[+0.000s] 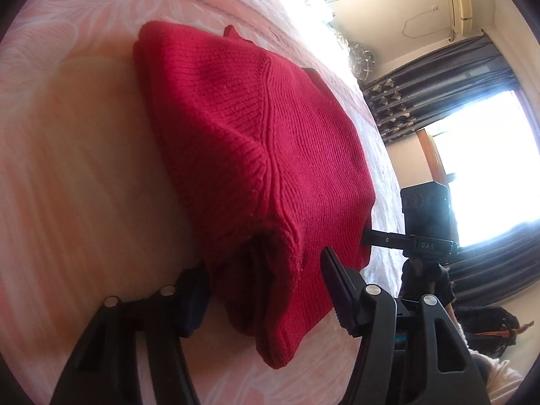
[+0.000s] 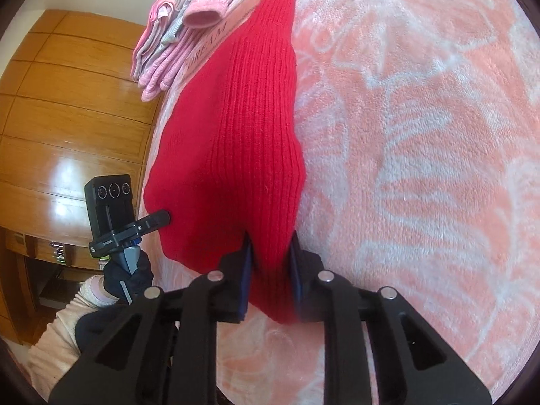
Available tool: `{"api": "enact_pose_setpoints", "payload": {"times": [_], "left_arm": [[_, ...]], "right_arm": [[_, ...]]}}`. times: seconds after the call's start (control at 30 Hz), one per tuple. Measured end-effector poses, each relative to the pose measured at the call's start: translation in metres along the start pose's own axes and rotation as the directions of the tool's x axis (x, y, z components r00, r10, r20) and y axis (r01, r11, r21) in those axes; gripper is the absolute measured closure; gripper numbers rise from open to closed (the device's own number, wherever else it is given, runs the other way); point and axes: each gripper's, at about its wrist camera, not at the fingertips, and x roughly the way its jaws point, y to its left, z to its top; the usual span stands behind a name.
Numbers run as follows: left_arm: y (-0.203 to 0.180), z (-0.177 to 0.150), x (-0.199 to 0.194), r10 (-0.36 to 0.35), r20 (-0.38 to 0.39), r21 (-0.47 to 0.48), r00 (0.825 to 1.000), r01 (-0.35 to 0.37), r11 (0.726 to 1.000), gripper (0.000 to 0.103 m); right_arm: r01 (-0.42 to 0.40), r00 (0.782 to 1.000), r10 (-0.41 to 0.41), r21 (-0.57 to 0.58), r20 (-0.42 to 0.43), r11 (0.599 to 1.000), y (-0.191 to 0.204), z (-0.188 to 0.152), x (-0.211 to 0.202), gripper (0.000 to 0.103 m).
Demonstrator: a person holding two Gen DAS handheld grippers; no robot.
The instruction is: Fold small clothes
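Observation:
A red knitted sweater [image 1: 256, 141] lies folded on the pink bedspread [image 1: 84, 168]. Its near end, a thick bundle of layers, sits between the fingers of my left gripper [image 1: 266, 293]. One finger is against the bed side and the other on top, held wide by the fabric. My right gripper [image 2: 270, 260] is shut on a narrow ribbed fold of the sweater [image 2: 236, 141] at its near edge. Each view shows the other gripper at the sweater's far side: the right gripper [image 1: 369, 236] and the left gripper [image 2: 160, 217], held by a gloved hand [image 2: 128, 276].
A pile of pink and grey clothes [image 2: 175, 27] lies at the bed's far edge. A wooden wardrobe [image 2: 67, 118] stands beside the bed. A bright window [image 1: 489, 162] with dark curtains and bags [image 1: 489, 327] on the floor are on the other side.

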Motion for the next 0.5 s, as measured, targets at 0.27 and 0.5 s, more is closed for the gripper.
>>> {"api": "enact_pose_setpoints", "payload": {"times": [0.27,0.5], "left_arm": [[-0.008,0.013,-0.001,0.013,0.005,0.034,1.0,-0.013,0.999,0.041],[-0.012,0.004,-0.042,0.094,0.021,-0.011,0.995,-0.094,0.996,0.04]], "right_arm": [[0.033,0.999,-0.033,0.014,0.026,0.999,0.008,0.001,0.004,0.077],[0.231,0.967,-0.224,-0.046,0.126,0.972,0.053,-0.002,-0.035,0.048]]}}
